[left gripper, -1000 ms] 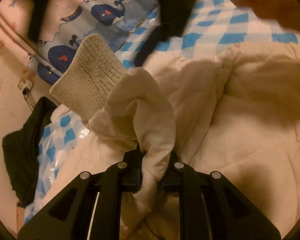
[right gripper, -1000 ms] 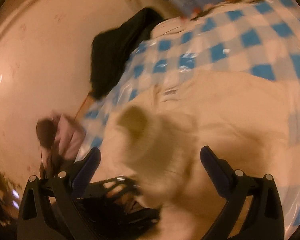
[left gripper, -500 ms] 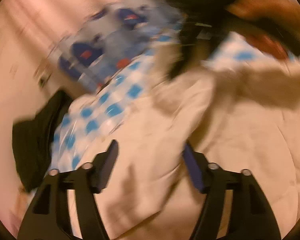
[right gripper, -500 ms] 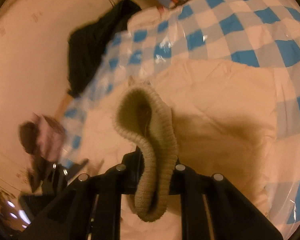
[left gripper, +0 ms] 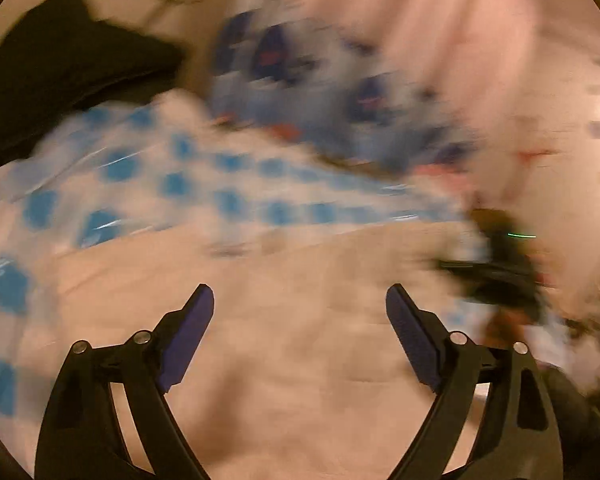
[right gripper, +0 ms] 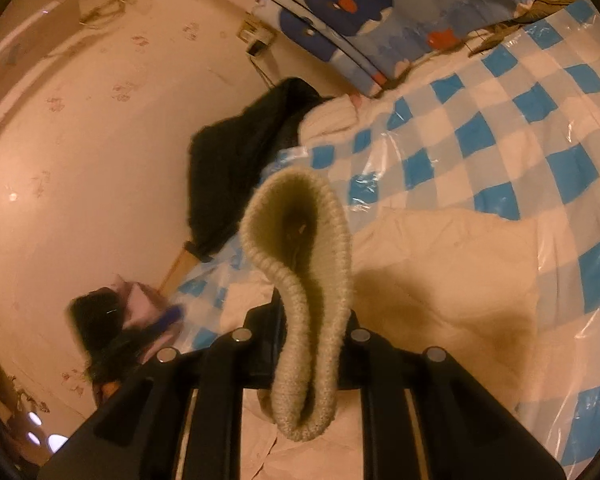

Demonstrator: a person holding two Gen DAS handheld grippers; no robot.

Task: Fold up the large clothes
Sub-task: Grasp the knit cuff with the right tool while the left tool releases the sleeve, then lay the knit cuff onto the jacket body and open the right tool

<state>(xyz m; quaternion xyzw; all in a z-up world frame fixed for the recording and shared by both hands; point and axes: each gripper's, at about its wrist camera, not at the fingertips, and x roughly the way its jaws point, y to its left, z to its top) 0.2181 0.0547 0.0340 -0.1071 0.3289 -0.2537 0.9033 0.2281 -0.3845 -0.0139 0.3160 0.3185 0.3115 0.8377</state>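
Left wrist view, v. blurred: my left gripper [left gripper: 300, 308] was opening, jaws wide, nothing btwn them. Cream jacket [left gripper: 308, 360] lay under it on the blue-checked cover [left gripper: 228, 200]; black garment [left gripper: 60, 64] at 10 o'clock.

Right wrist view: my right gripper [right gripper: 314, 336] was clamped on the jacket's knit cuff [right gripper: 300, 240], which stood up at 12; jacket body at 3.

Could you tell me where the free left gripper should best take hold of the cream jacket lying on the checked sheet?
Probably a free outer edge or corner of the cream jacket, approached from the blue-checked sheet side: it lies flat there. The right gripper already pinches the ribbed cuff.
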